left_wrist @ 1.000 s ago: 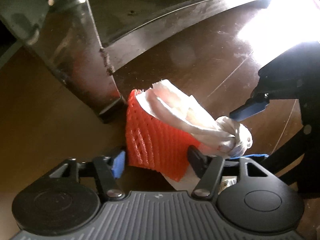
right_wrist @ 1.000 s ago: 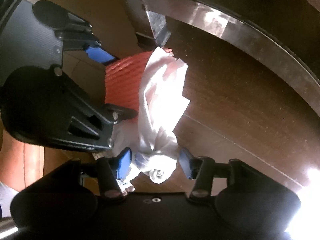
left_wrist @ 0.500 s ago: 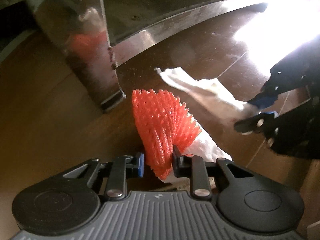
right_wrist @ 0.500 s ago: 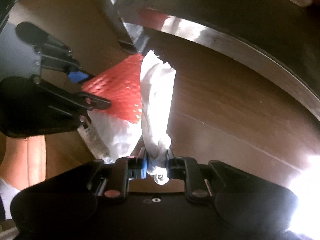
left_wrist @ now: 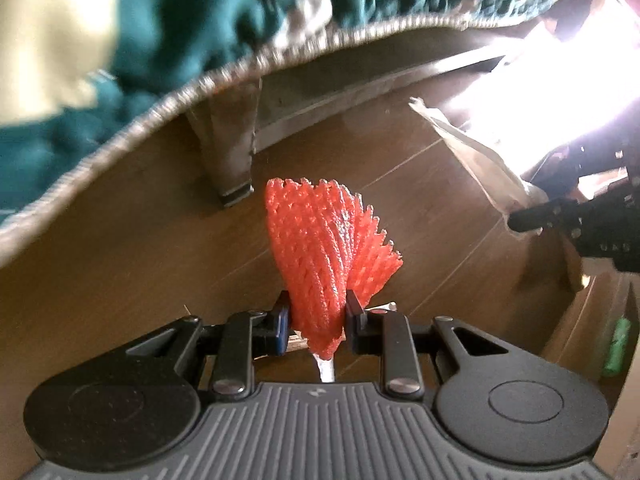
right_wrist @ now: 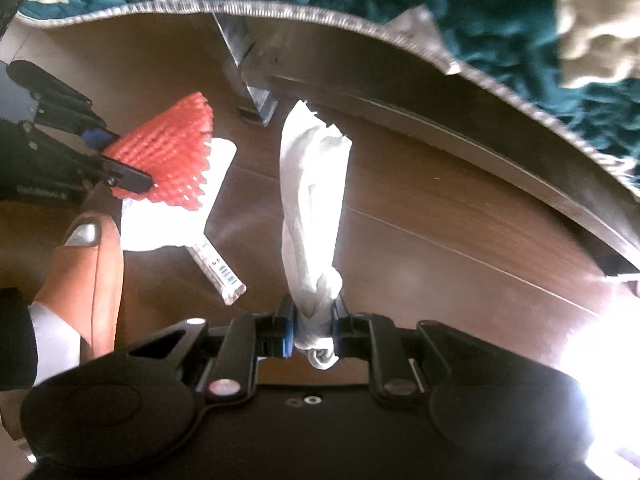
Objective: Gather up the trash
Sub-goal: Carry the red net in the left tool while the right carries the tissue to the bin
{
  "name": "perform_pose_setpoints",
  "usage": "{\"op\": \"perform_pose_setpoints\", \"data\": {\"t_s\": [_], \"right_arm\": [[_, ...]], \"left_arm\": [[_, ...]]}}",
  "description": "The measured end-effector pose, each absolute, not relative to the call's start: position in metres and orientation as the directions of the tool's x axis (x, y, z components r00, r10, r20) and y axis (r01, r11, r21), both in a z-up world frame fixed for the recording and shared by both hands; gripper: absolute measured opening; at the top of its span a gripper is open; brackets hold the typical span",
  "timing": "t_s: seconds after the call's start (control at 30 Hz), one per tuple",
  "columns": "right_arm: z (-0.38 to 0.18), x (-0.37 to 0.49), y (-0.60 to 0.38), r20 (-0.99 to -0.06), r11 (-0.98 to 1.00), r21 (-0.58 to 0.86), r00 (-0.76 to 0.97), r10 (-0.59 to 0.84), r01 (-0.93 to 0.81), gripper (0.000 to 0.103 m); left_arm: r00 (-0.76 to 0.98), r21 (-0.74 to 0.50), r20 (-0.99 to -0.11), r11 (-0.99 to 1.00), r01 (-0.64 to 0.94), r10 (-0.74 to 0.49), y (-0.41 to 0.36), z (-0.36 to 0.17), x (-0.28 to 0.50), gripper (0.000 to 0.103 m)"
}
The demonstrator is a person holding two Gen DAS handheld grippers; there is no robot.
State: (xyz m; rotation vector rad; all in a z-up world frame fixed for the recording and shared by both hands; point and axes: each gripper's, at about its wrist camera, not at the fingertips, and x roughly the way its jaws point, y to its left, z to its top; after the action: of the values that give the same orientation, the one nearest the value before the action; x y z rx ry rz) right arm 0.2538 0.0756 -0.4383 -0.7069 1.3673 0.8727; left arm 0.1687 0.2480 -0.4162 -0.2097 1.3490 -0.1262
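Note:
My left gripper (left_wrist: 316, 322) is shut on a red foam fruit net (left_wrist: 326, 248), which fans out above the wooden floor. A white wrapper edge (left_wrist: 326, 368) hangs below it. From the right wrist view the same red net (right_wrist: 166, 160) sits in the left gripper (right_wrist: 120, 164) at the far left, with a white plastic wrapper (right_wrist: 176, 216) dangling under it. My right gripper (right_wrist: 313, 326) is shut on a twisted white tissue (right_wrist: 312, 200) that hangs in the air. In the left wrist view that tissue (left_wrist: 476, 160) and the right gripper (left_wrist: 532, 210) show at the right.
A bed with a teal knitted blanket (left_wrist: 200, 8) and braided edge (left_wrist: 120, 140) overhangs the floor. Its metal leg (left_wrist: 228, 148) and rail (right_wrist: 460, 132) stand close behind the trash. A person's orange shoe (right_wrist: 92, 268) is at the left. Strong glare (left_wrist: 560, 80) covers the right.
Both grippers closed on their items and rose from the floor: the left lifted the red net, the right the white tissue, pulling them apart. The bed's blanket came into view.

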Motion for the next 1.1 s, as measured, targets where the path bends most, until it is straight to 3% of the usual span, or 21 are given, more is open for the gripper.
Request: {"op": "perform_pose_setpoints", "data": {"t_s": [0.27, 0.53, 0.67, 0.77, 1.0, 1.03, 1.1], "right_arm": [[-0.400, 0.246, 0.062, -0.990, 0.504, 0.071, 0.001, 0.141, -0.861, 0.016], [-0.431, 0.228, 0.058, -0.995, 0.511, 0.094, -0.060, 0.084, -0.854, 0.017], [-0.448, 0.227, 0.056, -0.993, 0.508, 0.114, -0.099, 0.057, -0.854, 0.017], [-0.467, 0.228, 0.058, -0.991, 0.522, 0.130, -0.126, 0.043, -0.843, 0.017], [-0.479, 0.225, 0.061, -0.989, 0.519, 0.146, -0.145, 0.042, -0.842, 0.017], [-0.478, 0.225, 0.062, -0.988, 0.520, 0.147, -0.145, 0.044, -0.842, 0.017], [-0.480, 0.226, 0.061, -0.987, 0.529, 0.155, -0.153, 0.048, -0.834, 0.017]], "left_arm": [[0.202, -0.243, -0.952, 0.969, -0.039, -0.231, 0.254, -0.396, 0.169, 0.025], [0.117, -0.187, -0.976, 0.982, -0.028, -0.182, 0.238, -0.465, 0.187, 0.026], [0.114, -0.173, -0.979, 0.984, -0.042, -0.167, 0.240, -0.487, 0.194, 0.034], [0.159, -0.159, -0.976, 0.986, -0.046, -0.150, 0.243, -0.491, 0.190, 0.053], [0.200, -0.094, -0.975, 0.996, 0.007, -0.094, 0.223, -0.502, 0.201, 0.045], [0.213, -0.095, -0.972, 0.995, 0.012, -0.095, 0.219, -0.500, 0.199, 0.048], [0.214, -0.078, -0.974, 0.997, 0.012, -0.079, 0.219, -0.504, 0.201, 0.065]]}}
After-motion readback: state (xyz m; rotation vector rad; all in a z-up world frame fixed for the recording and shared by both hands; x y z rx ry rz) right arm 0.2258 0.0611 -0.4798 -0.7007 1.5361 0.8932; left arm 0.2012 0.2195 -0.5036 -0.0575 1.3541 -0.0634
